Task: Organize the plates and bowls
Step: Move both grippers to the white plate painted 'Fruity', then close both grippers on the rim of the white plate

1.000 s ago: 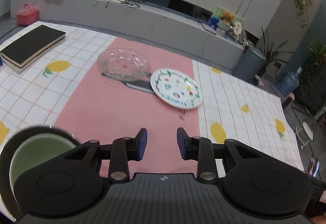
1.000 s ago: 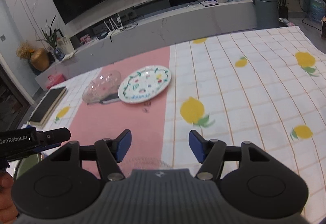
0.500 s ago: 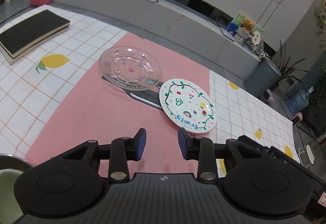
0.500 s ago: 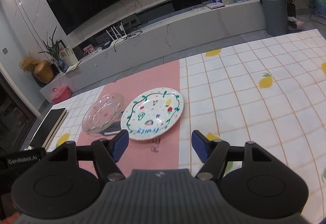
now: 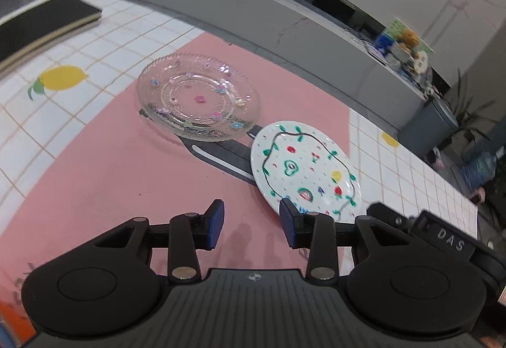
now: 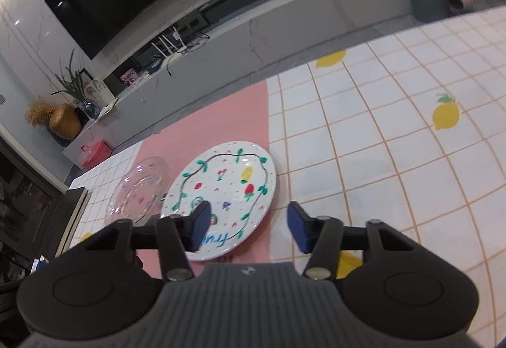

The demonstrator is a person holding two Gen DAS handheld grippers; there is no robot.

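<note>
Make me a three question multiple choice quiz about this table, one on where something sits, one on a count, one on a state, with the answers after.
1. Where does the clear glass plate sit relative to the white painted plate in the left wrist view?
A. Stacked on top of it
B. To its left, farther away
C. Under it

2. How many plates lie on the pink runner?
A. Two
B. Four
C. Five

3. What is between the fingers of the left gripper?
A. The glass plate
B. A spoon
C. Nothing

Answers:
1. B, the glass plate lies left of and beyond the painted plate, both partly over a dark flat object.
2. A, only the glass plate and the painted plate are there.
3. C, only the bare runner shows in the gap as its jaws are opening.
</note>
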